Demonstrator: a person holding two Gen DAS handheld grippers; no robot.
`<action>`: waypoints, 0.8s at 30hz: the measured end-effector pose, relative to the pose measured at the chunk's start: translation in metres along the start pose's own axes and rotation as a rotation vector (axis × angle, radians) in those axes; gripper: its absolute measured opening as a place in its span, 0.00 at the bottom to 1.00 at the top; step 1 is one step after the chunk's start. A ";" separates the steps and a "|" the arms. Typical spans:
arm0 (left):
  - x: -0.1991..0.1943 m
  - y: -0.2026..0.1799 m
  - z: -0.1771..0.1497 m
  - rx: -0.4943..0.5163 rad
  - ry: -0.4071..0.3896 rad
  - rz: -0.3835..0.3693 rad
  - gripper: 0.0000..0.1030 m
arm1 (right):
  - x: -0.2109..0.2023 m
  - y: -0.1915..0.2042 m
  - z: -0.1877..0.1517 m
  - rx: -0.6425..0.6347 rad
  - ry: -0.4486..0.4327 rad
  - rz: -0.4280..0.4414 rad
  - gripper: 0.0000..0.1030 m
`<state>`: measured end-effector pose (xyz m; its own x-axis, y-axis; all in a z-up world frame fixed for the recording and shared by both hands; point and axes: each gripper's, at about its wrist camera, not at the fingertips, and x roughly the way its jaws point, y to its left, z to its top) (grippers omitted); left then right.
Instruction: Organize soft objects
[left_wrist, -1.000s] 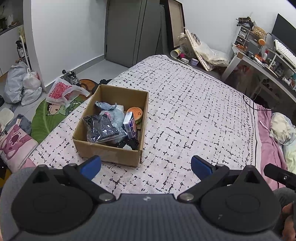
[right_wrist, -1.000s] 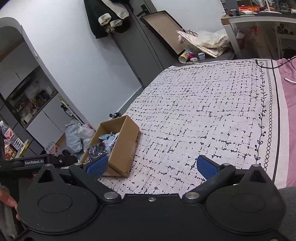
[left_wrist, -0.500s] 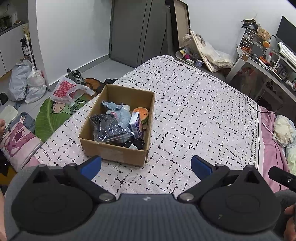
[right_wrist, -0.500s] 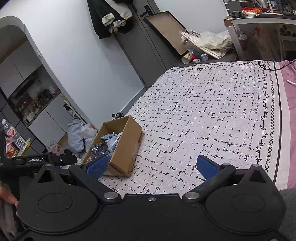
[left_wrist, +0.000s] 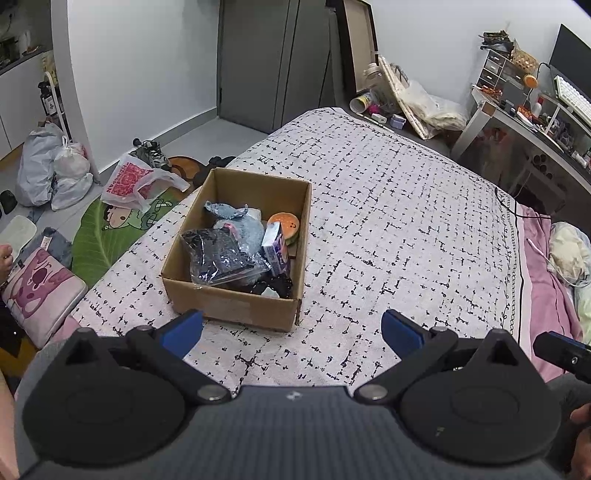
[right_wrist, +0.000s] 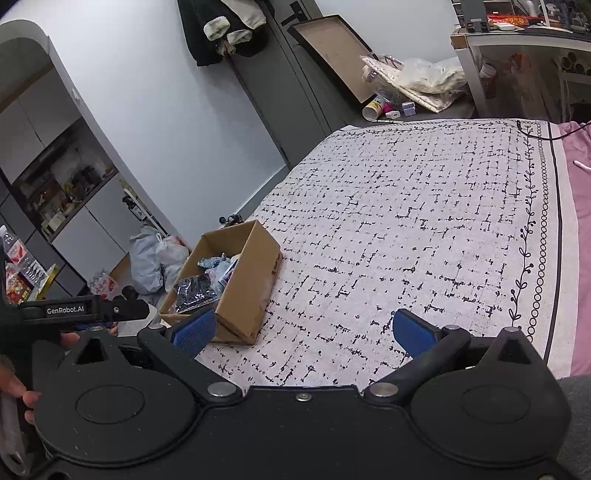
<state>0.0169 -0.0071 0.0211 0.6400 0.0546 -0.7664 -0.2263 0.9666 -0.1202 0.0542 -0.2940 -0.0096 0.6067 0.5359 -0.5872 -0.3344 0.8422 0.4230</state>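
Since a second ago the cardboard box (left_wrist: 236, 254) sits more toward the centre of the left wrist view and looks a little nearer, and in the right wrist view it has slid slightly rightward; both grippers keep their spread unchanged. In the left view, a green leaf-shaped mat (left_wrist: 110, 232) lies on the floor at 9 o'clock, with a pink cushion (left_wrist: 37, 284) below it. The box rests on the patterned bedspread (left_wrist: 399, 229) just left of centre, at about 11 o'clock from the left gripper (left_wrist: 291, 330). Inside it lie a clear bag of dark fabric (left_wrist: 218, 254), a grey-blue soft toy (left_wrist: 236, 218), a small purple-and-white carton (left_wrist: 275, 251) and an orange round plush (left_wrist: 284, 223). The left gripper's jaws stand wide apart, holding nothing. At 3 o'clock a pink sheet (left_wrist: 546, 280) edges the bed. In the right view, the box (right_wrist: 236, 280) is at 10 o'clock from the right gripper (right_wrist: 304, 332), whose jaws are likewise wide and empty above the bedspread
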 end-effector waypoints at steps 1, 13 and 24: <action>0.000 0.000 0.000 0.000 0.001 0.000 0.99 | 0.000 0.000 0.000 0.000 0.001 -0.001 1.00; 0.002 0.001 -0.001 0.004 0.010 0.007 0.99 | 0.001 0.003 -0.001 -0.010 0.007 -0.026 1.00; 0.004 0.000 -0.002 0.008 0.016 0.016 0.99 | 0.003 0.002 0.000 -0.009 0.012 -0.047 1.00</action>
<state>0.0178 -0.0070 0.0168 0.6242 0.0657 -0.7785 -0.2304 0.9676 -0.1032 0.0556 -0.2908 -0.0110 0.6130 0.4960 -0.6150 -0.3122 0.8671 0.3881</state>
